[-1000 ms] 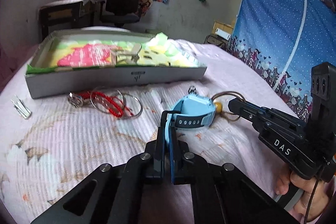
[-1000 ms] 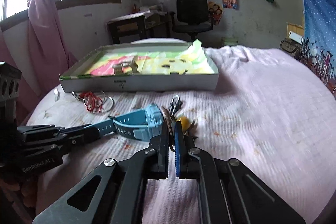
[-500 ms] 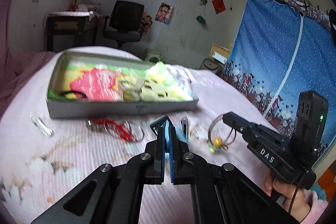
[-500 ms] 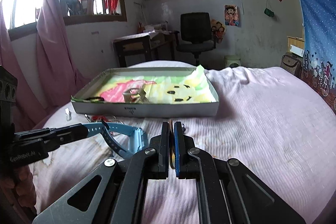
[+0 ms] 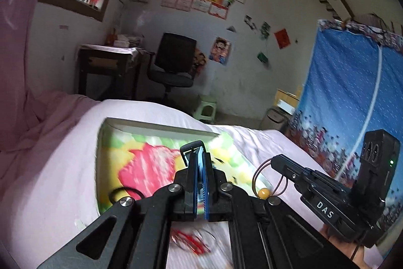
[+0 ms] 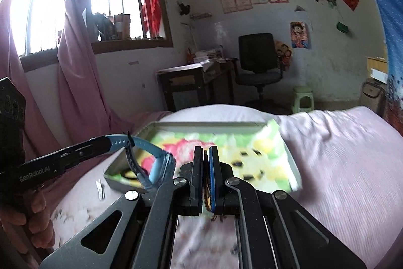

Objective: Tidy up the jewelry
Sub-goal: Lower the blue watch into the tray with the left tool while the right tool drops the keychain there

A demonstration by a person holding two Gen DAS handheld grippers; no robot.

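Observation:
My left gripper (image 5: 197, 150) is shut on the strap of a light blue watch (image 6: 156, 163). In the right wrist view the watch hangs from that gripper (image 6: 110, 143) over the near left corner of the box. My right gripper (image 6: 206, 150) is shut on a thin brown cord loop (image 5: 262, 175) with a yellow bead (image 5: 263, 192). The loop dangles from its tip (image 5: 274, 159) by the box's right side. The shallow grey box (image 6: 209, 123) with a pink, yellow and green lining lies on the pink bed just ahead of both grippers.
A black hair tie (image 5: 126, 193) lies in the box's near left corner. A red cord with metal rings (image 5: 191, 241) and a small clip (image 6: 100, 189) lie on the bed before the box. An office chair (image 6: 259, 62), a desk and a blue curtain (image 5: 352, 97) stand beyond.
Both grippers have risen off the bed and moved toward the box, the left lifting the blue watch and the right lifting the brown beaded loop. Both have stayed shut.

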